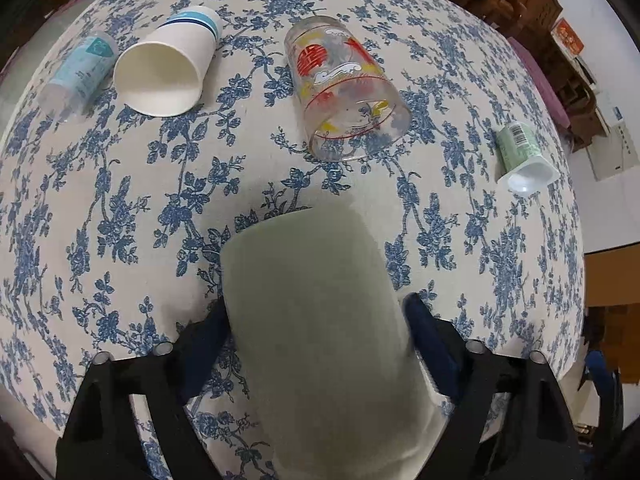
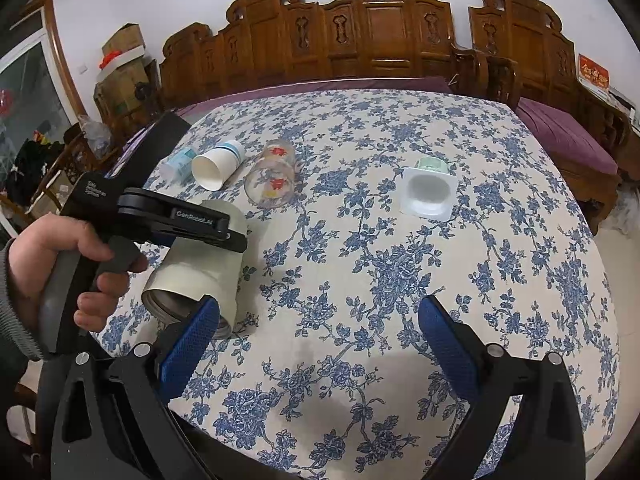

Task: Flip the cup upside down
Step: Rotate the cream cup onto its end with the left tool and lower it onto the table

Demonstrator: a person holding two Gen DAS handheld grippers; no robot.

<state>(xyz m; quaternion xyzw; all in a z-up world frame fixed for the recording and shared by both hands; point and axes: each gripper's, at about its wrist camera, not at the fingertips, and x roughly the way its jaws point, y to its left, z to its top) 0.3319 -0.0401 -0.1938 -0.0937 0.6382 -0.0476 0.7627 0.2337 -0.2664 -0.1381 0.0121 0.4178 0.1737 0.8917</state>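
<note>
My left gripper (image 1: 316,320) is shut on a pale grey-green cup (image 1: 320,320), its blue pads pressed on both sides. In the right wrist view the same cup (image 2: 200,268) is tilted on its side just above the tablecloth, open end toward the camera, with the left gripper (image 2: 224,232) clamped across it. My right gripper (image 2: 320,340) is open and empty, low over the table to the right of the cup. The cup's far end is hidden in the left wrist view.
A white paper cup (image 1: 168,68), a printed glass (image 1: 344,88), a small clear bottle (image 1: 80,72) and a green yoghurt pot (image 1: 524,156) lie on their sides on the blue-flowered tablecloth (image 1: 120,220). Carved wooden chairs (image 2: 380,32) stand behind the table.
</note>
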